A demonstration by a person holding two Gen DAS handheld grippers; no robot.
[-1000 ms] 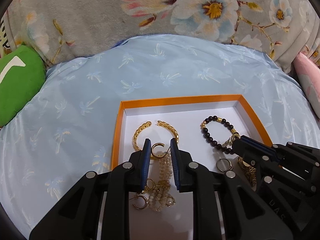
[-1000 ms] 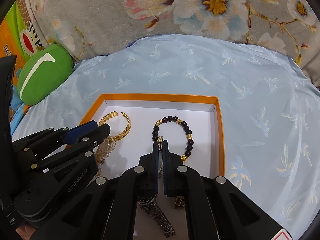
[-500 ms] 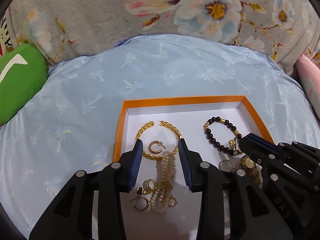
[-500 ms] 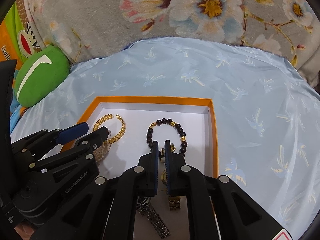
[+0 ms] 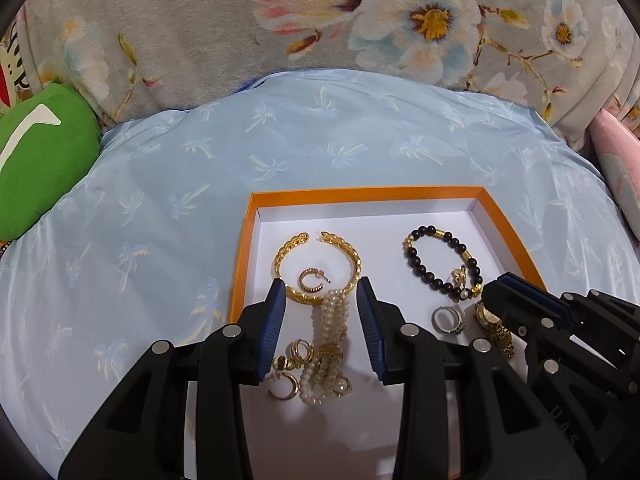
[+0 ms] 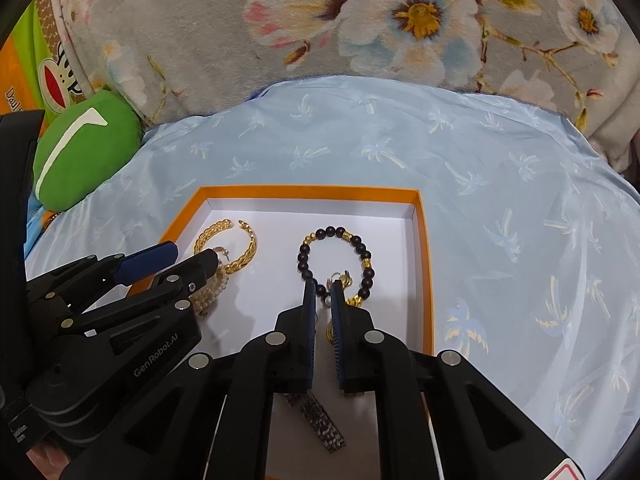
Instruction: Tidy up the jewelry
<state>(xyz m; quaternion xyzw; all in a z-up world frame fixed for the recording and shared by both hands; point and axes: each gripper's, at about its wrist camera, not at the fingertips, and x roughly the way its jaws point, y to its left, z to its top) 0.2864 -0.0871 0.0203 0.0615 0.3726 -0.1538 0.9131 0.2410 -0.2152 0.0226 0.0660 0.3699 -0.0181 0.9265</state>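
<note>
While poised over the orange-rimmed white cardboard box (image 5: 500, 216), holds the left tool (image 5: 321, 286) spread, just now opening wider, pinching nothing. Straddles a white multi-strand pearl bracelet (image 5: 334, 316) lying lengthwise in the gap, apparently clear of both blue pads. Just ahead of that tool's tips, meets a gold chain-link open bangle (image 5: 286, 254), with a small gold hoop earring (image 5: 310, 282) inside its curve. Back toward the tool's body, finds several more small gold hoops (image 5: 284, 388) clustered at the pearl bracelet's near end.

Holds the right tool (image 6: 322, 286) only slightly parted, likewise just opening, gripping nothing. Points at a dark round-bead bracelet with gold spacers (image 6: 304, 264) directly ahead of the tips, with a small gold piece (image 6: 344, 278) lying at its near edge. Beneath this tool, shows a silver metal-link watch band (image 6: 320, 420). Between the two tools, shows a silver ring (image 5: 444, 320) and a gold wristwatch (image 5: 490, 320), the watch partly hidden by the right tool.

Under the box, shows a light blue palm-print cloth (image 5: 160, 200).
</note>
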